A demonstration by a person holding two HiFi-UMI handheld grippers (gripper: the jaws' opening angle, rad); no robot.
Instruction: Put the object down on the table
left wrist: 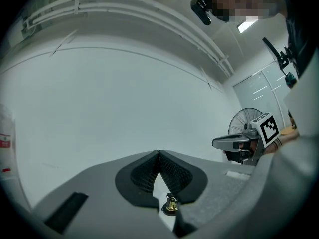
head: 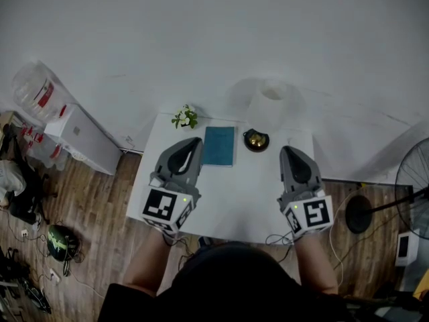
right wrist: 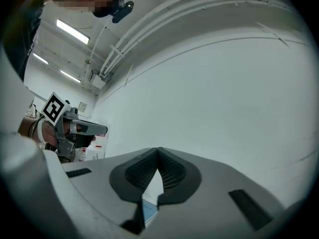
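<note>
White wall point(head: 201, 32) fills most of what we see from the head view, with wooden floor point(head: 100, 200) on both sides and a small white tabletop point(head: 234, 200) pushed up against the wall. A standing fan point(head: 412, 173) sits off to the right. At the back of the tabletop there's a white lampshade point(head: 271, 106).

Our left tongs point(head: 190, 141) and right tongs point(head: 288, 150) hover over the tabletop, well apart. Both are clenched tight with nothing between the pads.

So nothing is being carried, and everything is already sitting on the tabletop. A teal book point(head: 219, 145) lies flat between the two tongs, a small brass bell point(head: 255, 139) on a dark base stands just right of it, and a little white-flowered plant point(head: 184, 117) is at the back left corner.
</note>
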